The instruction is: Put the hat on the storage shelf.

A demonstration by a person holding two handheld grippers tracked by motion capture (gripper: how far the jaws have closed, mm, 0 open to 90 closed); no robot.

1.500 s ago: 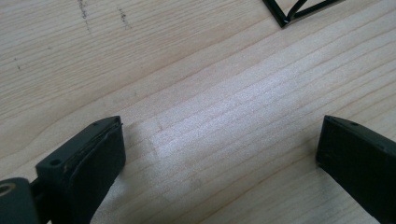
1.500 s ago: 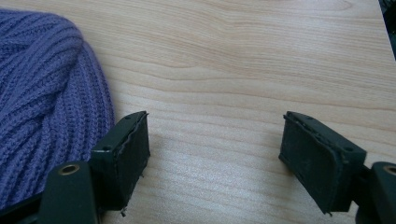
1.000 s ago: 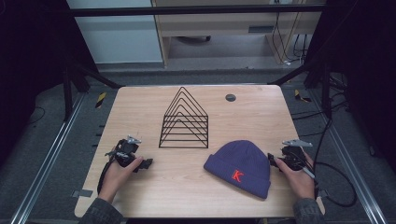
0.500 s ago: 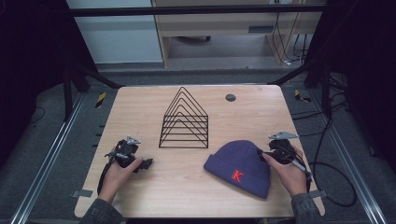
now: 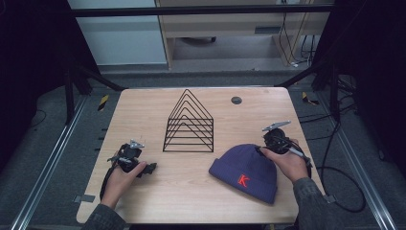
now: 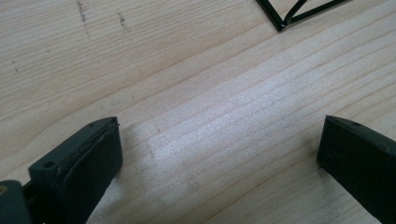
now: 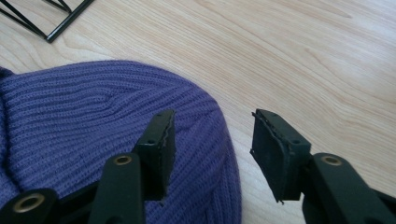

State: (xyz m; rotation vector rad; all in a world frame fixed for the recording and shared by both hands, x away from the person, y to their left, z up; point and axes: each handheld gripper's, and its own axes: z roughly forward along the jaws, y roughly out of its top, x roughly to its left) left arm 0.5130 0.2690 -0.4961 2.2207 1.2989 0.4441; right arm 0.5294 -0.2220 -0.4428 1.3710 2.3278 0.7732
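At about 4 o'clock on the pale, fine-grained wooden table (image 5: pixel 158 201) lies the purple beanie (image 5: pixel 246 170), a soft dome of ribbed knit with a folded cuff and a red letter K stitched on it. Its rounded crown points toward 12 o'clock. Over the hat's 2 o'clock edge hangs the right gripper (image 5: pixel 263 149), held in the person's right hand (image 5: pixel 289 165). Its two flat black jaws, faced with rough dark pads, have just been closing and stand partly apart; in the right gripper view one jaw sits over the knit and the other over bare wood, with the hat's curved rim (image 7: pixel 224 154) beneath the gap, and the pads do not press on it.

Toward 8 o'clock the left gripper (image 5: pixel 143 168) rests low on the table in the left hand (image 5: pixel 122 177), its blocky matte jaws spread wide over plain wood grain.

Near the table's centre stands a black wire rack (image 5: pixel 189 124), thin rods bent into nested triangles on a rectangular base. A small dark round disc (image 5: pixel 236 100) lies at 1 o'clock.
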